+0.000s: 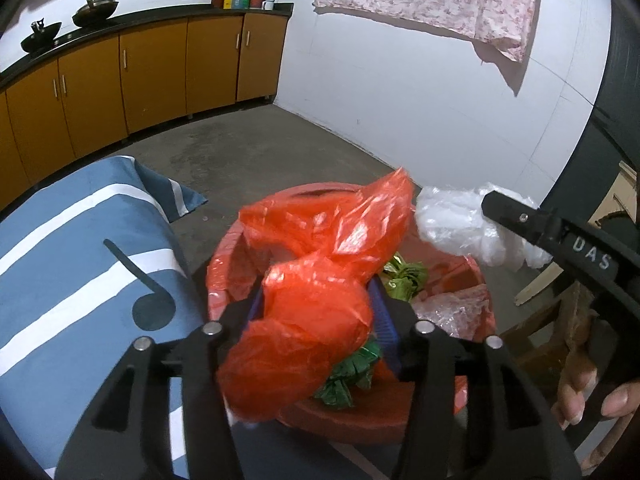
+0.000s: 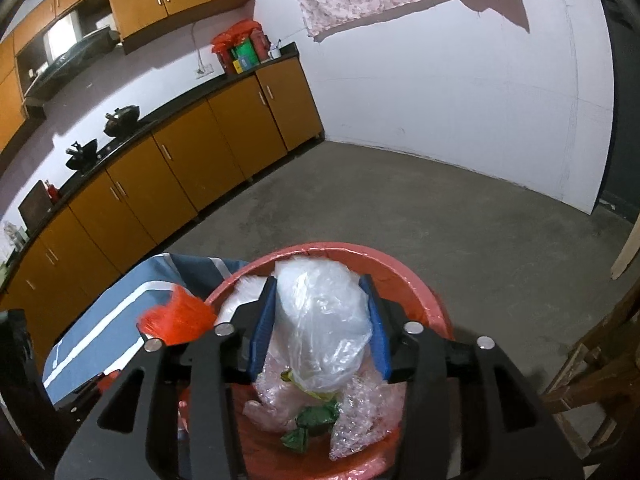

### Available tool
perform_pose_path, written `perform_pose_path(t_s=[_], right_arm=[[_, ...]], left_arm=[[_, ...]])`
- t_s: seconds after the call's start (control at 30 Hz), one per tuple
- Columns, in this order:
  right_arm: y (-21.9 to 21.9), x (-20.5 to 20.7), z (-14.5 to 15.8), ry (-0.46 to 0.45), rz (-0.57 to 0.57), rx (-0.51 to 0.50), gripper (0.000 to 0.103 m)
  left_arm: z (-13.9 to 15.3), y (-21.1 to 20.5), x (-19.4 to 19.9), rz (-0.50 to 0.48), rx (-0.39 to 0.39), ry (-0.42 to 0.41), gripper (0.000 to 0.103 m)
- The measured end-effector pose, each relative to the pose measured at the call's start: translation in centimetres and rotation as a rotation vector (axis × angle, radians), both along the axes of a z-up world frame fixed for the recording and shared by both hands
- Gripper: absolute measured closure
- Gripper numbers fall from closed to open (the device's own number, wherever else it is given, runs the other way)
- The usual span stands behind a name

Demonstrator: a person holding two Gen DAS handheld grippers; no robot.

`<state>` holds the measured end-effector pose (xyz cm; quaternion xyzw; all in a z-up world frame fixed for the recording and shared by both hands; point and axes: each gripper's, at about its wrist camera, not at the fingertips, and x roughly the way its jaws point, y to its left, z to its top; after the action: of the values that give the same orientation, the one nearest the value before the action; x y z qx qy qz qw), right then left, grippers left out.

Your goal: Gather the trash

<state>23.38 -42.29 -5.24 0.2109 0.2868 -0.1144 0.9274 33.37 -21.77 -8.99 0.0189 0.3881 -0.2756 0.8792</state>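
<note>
Flanking a crumpled red plastic bag (image 1: 316, 316), the left gripper (image 1: 320, 312) fingers stand part-spread; the right gripper (image 2: 320, 328) fingers bracket a clear plastic bag (image 2: 320, 320), grip unclear, both above the red bin (image 2: 420, 292).

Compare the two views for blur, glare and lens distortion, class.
Left wrist view: the red bag is motion-smeared and shiny, and the cabinets bow. Right wrist view: the clear bag glares, its top is soft, and the floor edge curves.
</note>
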Motion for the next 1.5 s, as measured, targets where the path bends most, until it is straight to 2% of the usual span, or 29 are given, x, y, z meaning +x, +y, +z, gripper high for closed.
perform_pose_path(t_s=[0.1, 0.2, 0.27, 0.33, 0.37, 0.43, 0.57, 0.67, 0.83, 1.07, 1.3, 1.5], right_arm=[[-0.2, -0.3, 0.1, -0.006, 0.002, 0.007, 0.055], [-0.3, -1.1, 0.5, -0.018, -0.005, 0.008, 0.045], [0.0, -2.2, 1.2, -0.037, -0.018, -0.026, 0.027], [0.5, -3.4, 2.1, -0.066, -0.036, -0.079, 0.012], [0.8, -3.9, 2.5, -0.078, -0.047, -0.104, 0.006], [1.9, -5.7, 3.6, -0.109, -0.072, -0.169, 0.002], [3.7, -8.3, 4.8, -0.112, -0.078, -0.262, 0.002], [6.1, -10.9, 5.8, -0.134, -0.056, -0.334, 0.002], [9.2, -15.1, 6.2, -0.167, -0.013, -0.388, 0.002], [12.3, -19.2, 6.2, -0.182, 0.032, -0.4, 0.002], [15.1, -22.3, 6.6, -0.205, 0.073, -0.422, 0.002], [17.1, -24.2, 6.1, -0.201, 0.104, -0.43, 0.002]], left_arm=[[-0.1, 0.4, 0.0, 0.012, 0.0, 0.005, 0.045], [0.0, 1.3, 0.0, 0.033, 0.001, 0.008, 0.044], [0.4, 2.1, -0.3, 0.049, 0.001, 0.0, 0.04], [1.2, 3.3, -1.1, 0.072, 0.005, -0.029, 0.032], [1.7, 4.2, -1.7, 0.084, 0.004, -0.05, 0.027], [2.7, 5.5, -2.8, 0.104, 0.001, -0.083, 0.02], [5.1, 9.1, -6.7, 0.16, 0.001, -0.182, 0.009], [6.5, 11.4, -9.7, 0.207, 0.019, -0.25, 0.005], [9.1, 15.1, -15.8, 0.31, 0.069, -0.364, 0.004], [10.3, 19.3, -21.9, 0.42, 0.054, -0.378, 0.004], [10.4, 20.2, -27.0, 0.459, 0.131, -0.455, 0.004], [10.2, 21.4, -29.3, 0.472, 0.096, -0.424, 0.004]])
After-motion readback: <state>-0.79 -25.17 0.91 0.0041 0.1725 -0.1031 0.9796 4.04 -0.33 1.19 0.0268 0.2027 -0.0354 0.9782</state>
